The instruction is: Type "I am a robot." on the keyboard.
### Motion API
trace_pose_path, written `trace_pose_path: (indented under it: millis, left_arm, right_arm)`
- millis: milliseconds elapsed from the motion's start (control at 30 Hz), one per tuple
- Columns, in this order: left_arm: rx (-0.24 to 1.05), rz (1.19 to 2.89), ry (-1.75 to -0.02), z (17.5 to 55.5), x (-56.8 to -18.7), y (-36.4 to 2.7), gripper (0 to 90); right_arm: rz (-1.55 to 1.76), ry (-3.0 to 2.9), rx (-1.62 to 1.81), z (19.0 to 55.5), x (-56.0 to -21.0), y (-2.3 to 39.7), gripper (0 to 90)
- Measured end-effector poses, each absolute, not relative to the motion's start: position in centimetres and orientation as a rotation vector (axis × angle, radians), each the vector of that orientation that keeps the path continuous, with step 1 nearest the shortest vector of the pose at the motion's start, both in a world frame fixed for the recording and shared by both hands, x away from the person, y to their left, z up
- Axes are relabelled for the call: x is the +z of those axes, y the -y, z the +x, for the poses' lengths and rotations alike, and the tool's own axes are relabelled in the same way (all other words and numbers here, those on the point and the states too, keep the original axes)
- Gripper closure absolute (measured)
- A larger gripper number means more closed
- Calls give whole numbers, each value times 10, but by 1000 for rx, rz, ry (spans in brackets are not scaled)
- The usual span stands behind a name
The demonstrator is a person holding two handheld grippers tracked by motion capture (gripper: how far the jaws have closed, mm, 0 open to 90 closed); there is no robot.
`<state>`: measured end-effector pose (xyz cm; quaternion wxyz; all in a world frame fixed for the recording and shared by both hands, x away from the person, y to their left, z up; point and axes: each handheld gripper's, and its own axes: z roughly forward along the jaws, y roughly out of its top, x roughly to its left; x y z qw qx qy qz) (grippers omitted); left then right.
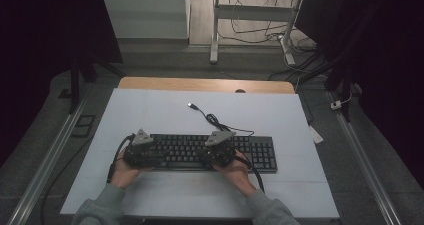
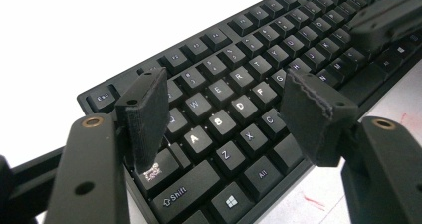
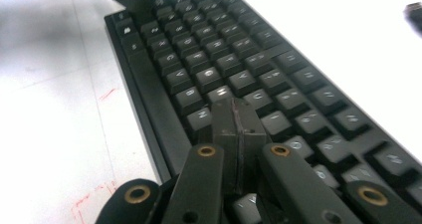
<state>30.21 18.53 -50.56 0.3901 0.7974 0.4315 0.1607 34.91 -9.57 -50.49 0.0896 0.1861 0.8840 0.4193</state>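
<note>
A black keyboard (image 1: 200,152) lies across the white mat, and both hands hold grippers over it. My left gripper (image 1: 140,152) is at the keyboard's left end. In the left gripper view (image 2: 229,124) its jaws stand open above the A, S and D keys. The lower edge of one of its fingertips (image 2: 144,129) sits at the Caps Lock key (image 2: 159,171). My right gripper (image 1: 218,152) is over the middle of the keyboard. In the right gripper view (image 3: 239,119) its jaws are shut with nothing between them, and the tips point down onto the letter keys (image 3: 219,92).
The keyboard's cable (image 1: 215,120) runs back across the mat (image 1: 150,110) to a loose USB plug (image 1: 191,105). A wooden table edge (image 1: 205,83) lies behind the mat. Red marks (image 3: 107,94) show on the mat in front of the keyboard.
</note>
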Motion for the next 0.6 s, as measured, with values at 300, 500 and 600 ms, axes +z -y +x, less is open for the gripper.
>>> trace_pose_path:
  millis: [300, 500, 600]
  left_arm:
    - [417, 2018, -1103, 302, -504, -188, 358]
    - [426, 2008, -1107, 300, -503, -192, 357]
    - [426, 2006, -1110, 300, -503, -192, 357]
  right_arm:
    - [641, -2551, 1249, 348, -504, 120, 693]
    - [712, -2495, 1270, 344, -502, 142, 596]
    - [725, -2470, 1268, 341, -500, 153, 571]
